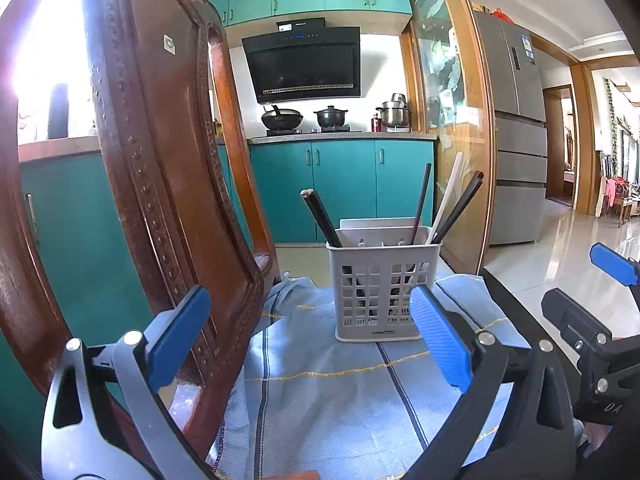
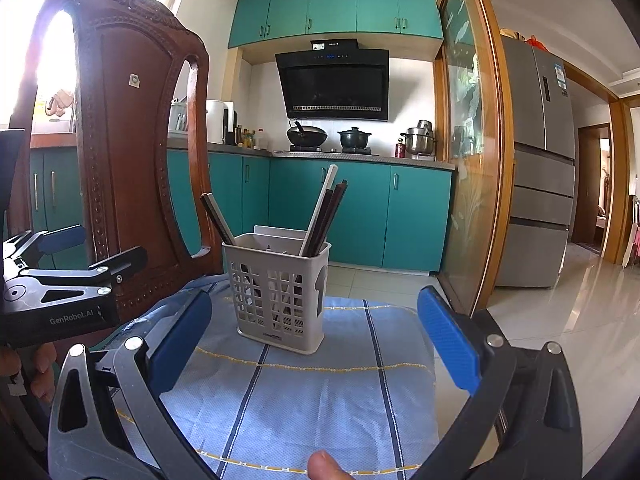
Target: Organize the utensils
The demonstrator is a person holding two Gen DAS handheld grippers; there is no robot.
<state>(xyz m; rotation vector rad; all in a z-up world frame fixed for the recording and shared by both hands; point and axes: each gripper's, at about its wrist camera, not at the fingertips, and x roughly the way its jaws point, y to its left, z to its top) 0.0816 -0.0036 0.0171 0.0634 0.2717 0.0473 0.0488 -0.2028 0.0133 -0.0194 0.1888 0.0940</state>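
Observation:
A grey slotted utensil basket [image 1: 382, 292] stands upright on a light blue cloth [image 1: 340, 392]. It also shows in the right wrist view [image 2: 280, 296]. Several chopsticks [image 1: 452, 208] lean inside it, dark ones and a white one; they also show in the right wrist view [image 2: 326, 212]. My left gripper [image 1: 308, 340] is open and empty, short of the basket. My right gripper [image 2: 316, 340] is open and empty, also short of the basket. The right gripper shows at the right edge of the left wrist view [image 1: 600, 320].
A carved brown wooden chair back [image 1: 160, 184] stands close on the left, touching the cloth's edge; it also shows in the right wrist view [image 2: 128, 152]. Teal kitchen cabinets [image 1: 340, 184], a stove with pots, a glass sliding door [image 2: 468, 160] and a fridge [image 2: 536, 160] lie beyond.

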